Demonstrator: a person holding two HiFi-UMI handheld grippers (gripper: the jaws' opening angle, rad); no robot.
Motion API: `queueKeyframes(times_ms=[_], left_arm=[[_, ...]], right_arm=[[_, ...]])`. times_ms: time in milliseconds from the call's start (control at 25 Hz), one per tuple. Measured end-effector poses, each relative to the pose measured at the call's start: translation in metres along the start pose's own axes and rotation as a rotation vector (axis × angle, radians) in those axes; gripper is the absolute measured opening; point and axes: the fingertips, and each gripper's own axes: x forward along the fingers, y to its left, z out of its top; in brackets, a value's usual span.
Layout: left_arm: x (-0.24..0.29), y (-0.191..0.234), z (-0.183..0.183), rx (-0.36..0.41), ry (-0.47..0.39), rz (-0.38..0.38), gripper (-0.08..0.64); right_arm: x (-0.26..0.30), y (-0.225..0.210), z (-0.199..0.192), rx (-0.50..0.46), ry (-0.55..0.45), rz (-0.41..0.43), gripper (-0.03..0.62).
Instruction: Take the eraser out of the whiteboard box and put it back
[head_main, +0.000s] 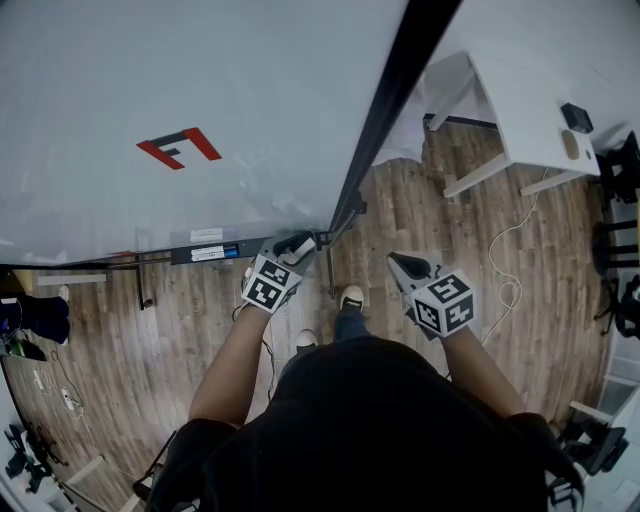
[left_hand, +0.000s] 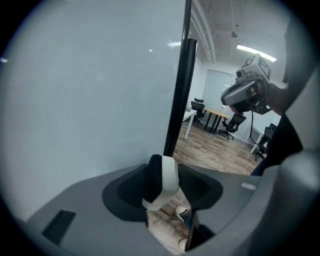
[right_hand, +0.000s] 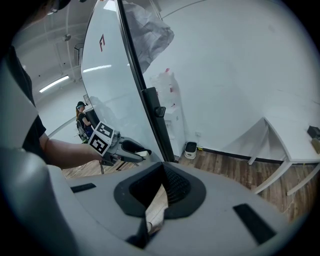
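Observation:
The eraser (left_hand: 161, 184), a white body with black felt, sits tilted between the jaws of my left gripper (head_main: 300, 243). The jaws stand wide and are closed on it. It hangs by the whiteboard's lower right corner, just right of the dark whiteboard box (head_main: 205, 252) under the board (head_main: 200, 100). In the right gripper view the left gripper (right_hand: 134, 147) carries the eraser (right_hand: 142, 152) beside the black frame post (right_hand: 150, 107). My right gripper (head_main: 405, 266) hangs over the floor to the right, its tips together, nothing in it.
The board's black edge post (head_main: 392, 90) runs up to the right. A white table (head_main: 530, 90) stands at the back right, with a cable (head_main: 510, 270) on the wooden floor. The person's feet (head_main: 351, 298) are below the grippers. Office chairs (left_hand: 199, 107) stand far off.

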Motion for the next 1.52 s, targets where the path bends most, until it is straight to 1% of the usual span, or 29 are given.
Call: queueKeyframes(times_ms=[360, 640, 880, 1080, 1400, 1520], left_arm=[[0.002, 0.004, 0.001, -0.018, -0.003, 0.003, 0.192], [0.001, 0.002, 0.001, -0.028, -0.003, 0.002, 0.170], [0.002, 0.001, 0.000, -0.015, 0.002, 0.004, 0.161], [-0.004, -0.002, 0.008, -0.011, -0.008, 0.012, 0.156], [-0.019, -0.006, 0.020, 0.020, -0.044, 0.025, 0.153], [-0.029, -0.010, 0.027, 0.019, -0.065, 0.028, 0.153]], right_arm=[[-0.001, 0.000, -0.001, 0.009, -0.002, -0.004, -0.006], [-0.003, 0.001, -0.002, 0.011, -0.004, -0.005, -0.006], [-0.006, 0.001, -0.004, 0.012, -0.008, -0.010, -0.006], [-0.011, 0.002, -0.002, 0.011, -0.021, -0.015, -0.006], [-0.015, 0.011, 0.000, 0.002, -0.038, -0.005, -0.006], [-0.019, 0.015, 0.000, 0.001, -0.047, -0.005, -0.006]])
